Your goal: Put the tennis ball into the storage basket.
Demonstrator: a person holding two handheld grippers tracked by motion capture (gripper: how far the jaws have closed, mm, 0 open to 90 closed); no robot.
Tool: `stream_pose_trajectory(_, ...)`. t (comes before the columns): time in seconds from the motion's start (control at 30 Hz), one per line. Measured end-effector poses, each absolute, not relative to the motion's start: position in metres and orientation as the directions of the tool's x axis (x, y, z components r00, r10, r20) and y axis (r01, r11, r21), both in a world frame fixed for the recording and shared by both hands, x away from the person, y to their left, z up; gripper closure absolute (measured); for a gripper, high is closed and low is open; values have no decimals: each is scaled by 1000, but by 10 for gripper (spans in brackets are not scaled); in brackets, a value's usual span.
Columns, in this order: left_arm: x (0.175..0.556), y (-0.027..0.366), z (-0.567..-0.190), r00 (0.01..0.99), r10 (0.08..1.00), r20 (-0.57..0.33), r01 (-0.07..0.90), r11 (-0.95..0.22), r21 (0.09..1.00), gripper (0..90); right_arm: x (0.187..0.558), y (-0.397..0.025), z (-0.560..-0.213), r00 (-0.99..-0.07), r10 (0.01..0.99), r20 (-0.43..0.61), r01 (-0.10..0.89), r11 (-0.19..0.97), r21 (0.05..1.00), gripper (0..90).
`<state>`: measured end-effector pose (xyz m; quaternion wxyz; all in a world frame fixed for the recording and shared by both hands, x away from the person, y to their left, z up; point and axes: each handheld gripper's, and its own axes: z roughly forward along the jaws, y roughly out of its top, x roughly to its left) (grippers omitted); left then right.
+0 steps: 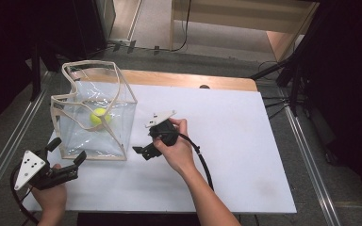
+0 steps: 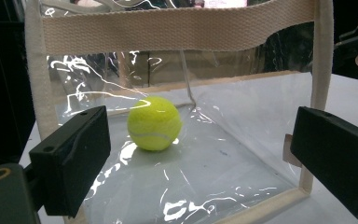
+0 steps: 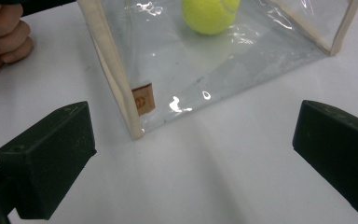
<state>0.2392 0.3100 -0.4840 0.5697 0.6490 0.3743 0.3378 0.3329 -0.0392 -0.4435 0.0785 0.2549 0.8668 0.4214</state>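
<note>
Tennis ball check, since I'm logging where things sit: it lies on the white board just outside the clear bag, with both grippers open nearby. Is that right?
Not quite. The tennis ball lies inside the clear bag, on its bottom, as the left gripper view shows through the wall. The left gripper and right gripper are indeed open nearby.

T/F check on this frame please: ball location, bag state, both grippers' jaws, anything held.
1. The tennis ball sits inside the clear bag. True.
2. The left gripper is shut on the bag's strap. False: its jaws stand apart, holding nothing, just short of the bag.
3. The right gripper has open jaws. True.
4. The bag lies flat on its side. False: it stands upright on the white board, top open.
5. The right gripper holds the ball. False: its jaws are empty, near the bag's bottom corner.
</note>
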Motion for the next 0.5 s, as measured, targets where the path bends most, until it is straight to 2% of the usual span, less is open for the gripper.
stream_pose_trajectory(0.5, 239, 310, -484, 491, 871, 19, 102, -79, 992, 53, 319, -71, -464, -825, 558, 91, 407, 475, 780, 0)
